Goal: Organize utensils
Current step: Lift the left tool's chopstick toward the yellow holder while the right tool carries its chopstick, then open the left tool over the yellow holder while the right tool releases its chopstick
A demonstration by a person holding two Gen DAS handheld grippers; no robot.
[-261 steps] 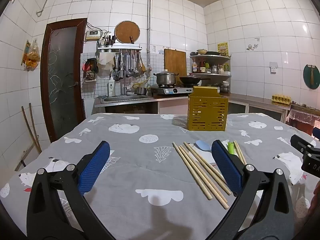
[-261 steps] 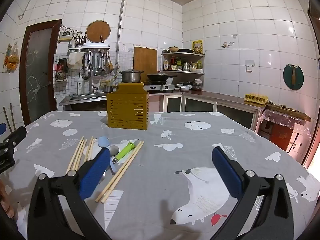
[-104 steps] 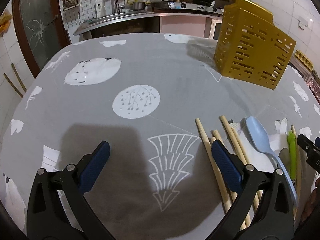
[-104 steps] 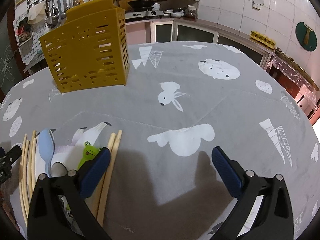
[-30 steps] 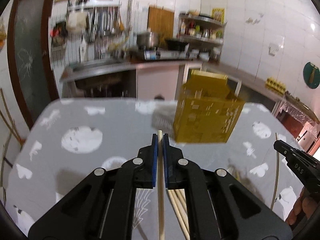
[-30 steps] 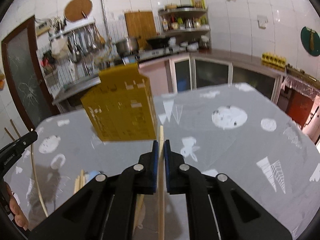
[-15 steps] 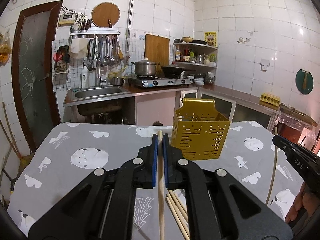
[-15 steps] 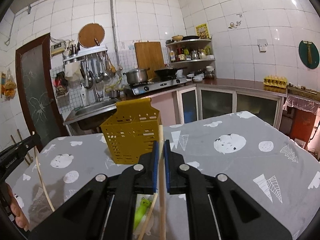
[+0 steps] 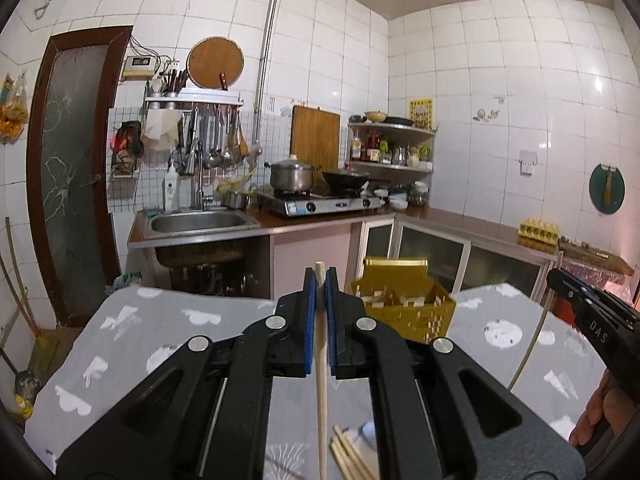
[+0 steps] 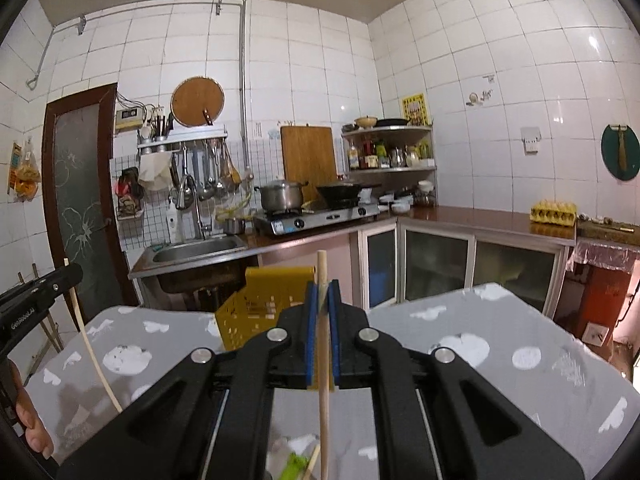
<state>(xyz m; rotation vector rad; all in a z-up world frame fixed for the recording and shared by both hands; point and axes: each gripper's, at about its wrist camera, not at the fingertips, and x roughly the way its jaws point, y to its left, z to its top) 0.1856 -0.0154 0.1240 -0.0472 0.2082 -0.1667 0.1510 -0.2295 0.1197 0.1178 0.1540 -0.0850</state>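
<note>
Pale matt wooden chopstick (image 9: 321, 364), slotted yellow plastic caddy (image 9: 404, 305), printed grey cloth tablecloth (image 9: 132, 344), glossy white wall tiles (image 9: 460, 92).

yellow caddy (image 9: 404, 304), grey patterned tablecloth (image 9: 168, 340), blue pads (image 9: 308, 320)

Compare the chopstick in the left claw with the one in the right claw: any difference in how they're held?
The left claw grips its chopstick near the tip; little sticks out. The right claw holds its chopstick lower, so more pokes above. Both are shut on one upright chopstick, with the yellow holder ahead.
</note>
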